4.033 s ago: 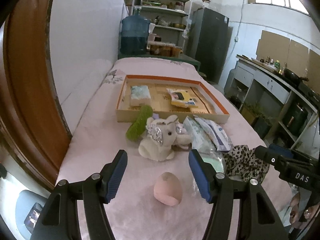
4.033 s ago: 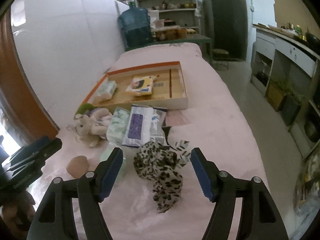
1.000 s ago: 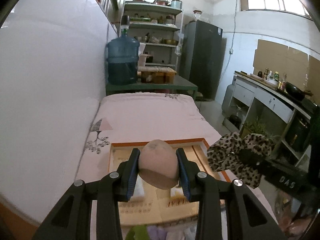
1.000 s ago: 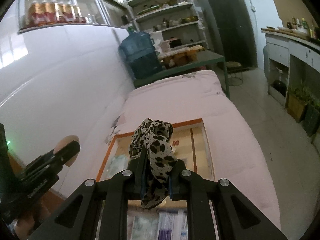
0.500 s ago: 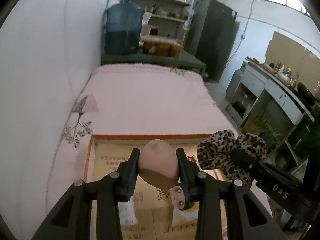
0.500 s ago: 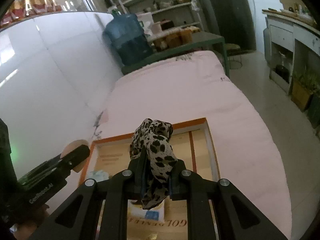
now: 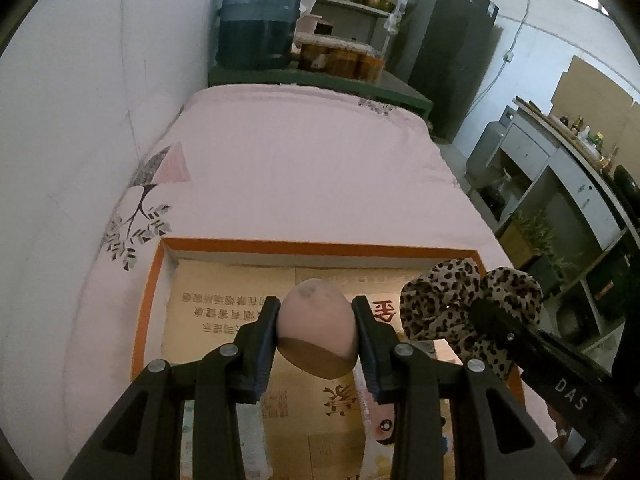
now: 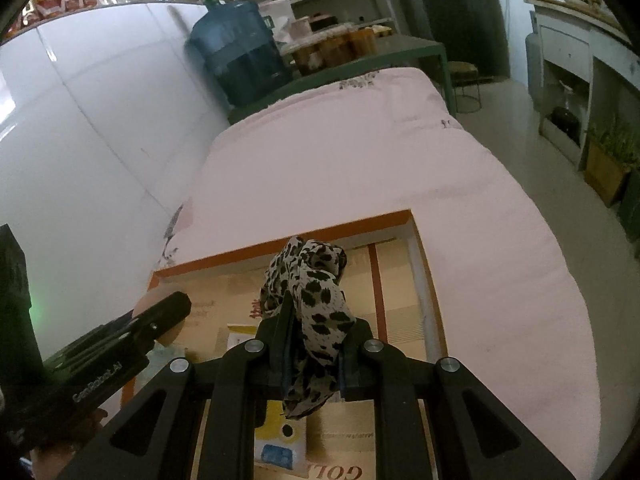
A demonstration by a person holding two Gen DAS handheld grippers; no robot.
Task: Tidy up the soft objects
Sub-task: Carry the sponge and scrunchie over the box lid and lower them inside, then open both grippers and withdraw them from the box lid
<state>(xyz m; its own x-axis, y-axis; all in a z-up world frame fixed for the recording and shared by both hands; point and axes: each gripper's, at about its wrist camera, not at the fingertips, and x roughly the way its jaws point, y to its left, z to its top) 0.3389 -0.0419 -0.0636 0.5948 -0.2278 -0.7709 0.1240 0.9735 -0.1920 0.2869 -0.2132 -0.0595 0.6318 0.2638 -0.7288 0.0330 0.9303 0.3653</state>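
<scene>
My left gripper (image 7: 316, 316) is shut on a pink egg-shaped sponge (image 7: 316, 328) and holds it above the left part of the orange-rimmed cardboard tray (image 7: 244, 246). My right gripper (image 8: 316, 320) is shut on a leopard-print cloth (image 8: 312, 280) above the tray's middle (image 8: 280, 244). The cloth also shows in the left wrist view (image 7: 452, 304), to the right of the sponge. The sponge's edge peeks behind the left gripper in the right wrist view (image 8: 154, 296). A yellow packet (image 8: 276, 424) lies in the tray.
The tray lies on a bed with a pink cover (image 7: 304, 176). A white wall (image 7: 80, 120) runs along the bed's left side. A blue water jug (image 7: 258, 20) and jars stand on a green table beyond the bed. Cabinets and potted plants (image 7: 532, 236) stand at the right.
Both grippers have moved forward and tipped down over the tray, still holding the sponge and the cloth. The tray now fills more of both views.
</scene>
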